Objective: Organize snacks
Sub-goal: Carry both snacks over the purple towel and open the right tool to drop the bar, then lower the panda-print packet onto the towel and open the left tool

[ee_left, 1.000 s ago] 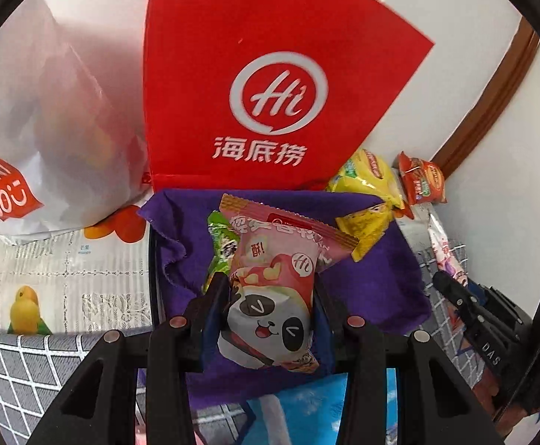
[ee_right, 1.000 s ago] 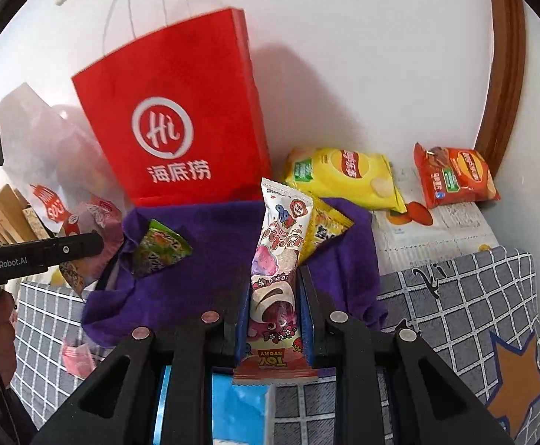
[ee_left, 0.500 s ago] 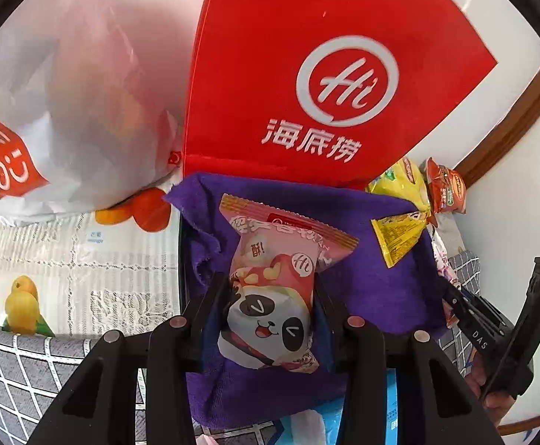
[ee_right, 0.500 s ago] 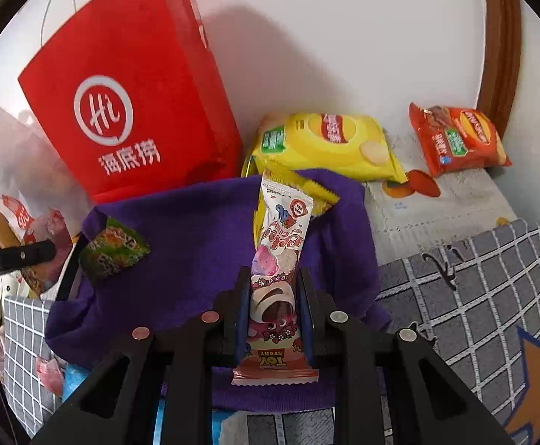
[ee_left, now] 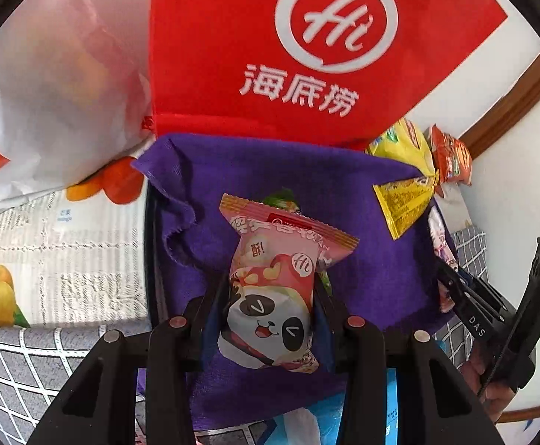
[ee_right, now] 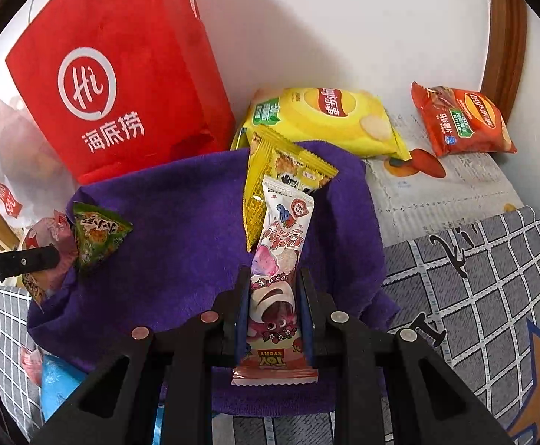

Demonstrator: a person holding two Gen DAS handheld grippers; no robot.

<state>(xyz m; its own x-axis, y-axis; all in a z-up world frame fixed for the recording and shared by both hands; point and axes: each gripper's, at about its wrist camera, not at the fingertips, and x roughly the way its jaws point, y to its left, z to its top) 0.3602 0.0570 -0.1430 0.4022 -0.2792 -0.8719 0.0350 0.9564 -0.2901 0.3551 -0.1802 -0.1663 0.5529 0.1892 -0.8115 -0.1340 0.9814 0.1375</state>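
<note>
On the far left a translucent white plastic bag with a red label leans beside a sheet printed with a yellow bird, and a grey checked cloth covers the surface below. Next comes the red paper bag with a white round logo, standing upright against the wall, its base touching the back edge of the purple towel spread in front of it. The left hand-held gripper is pinching a pink panda-print snack packet by its sides, held upright over the towel; a green triangular snack sits on the towel's left part, just behind that packet. Further right, the right hand-held gripper is clamped on a narrow pink-and-white snack bar, also over the towel, with a small yellow packet lying on the cloth just behind it and partly covered by it. Past the towel's back right corner a large yellow chip bag lies against the wall, and an orange-red chip bag rests well apart near the brown wooden trim.
</note>
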